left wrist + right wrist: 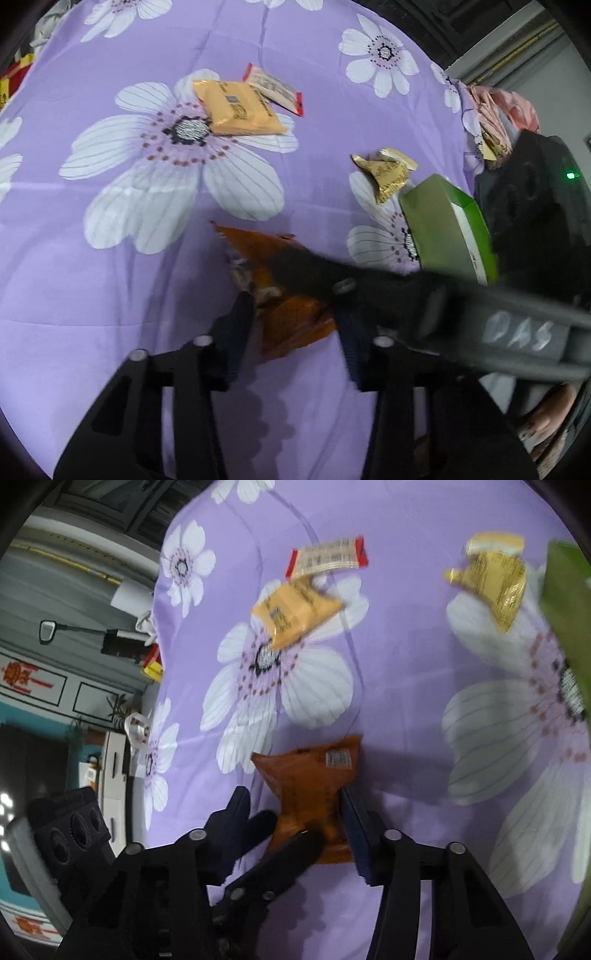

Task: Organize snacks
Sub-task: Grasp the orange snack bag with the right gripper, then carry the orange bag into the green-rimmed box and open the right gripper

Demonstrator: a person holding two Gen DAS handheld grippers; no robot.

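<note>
Lying on the purple flowered cloth (110, 295), the orange snack packet (314, 775) sat between both grippers; right gripper (295, 812) pinched its waist, left gripper (295, 321) also closed on it.

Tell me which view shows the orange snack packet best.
The right wrist view: the orange snack packet lies almost fully visible, barcode up. In the left wrist view the packet is blurred and partly covered by the other claw's finger.
</note>
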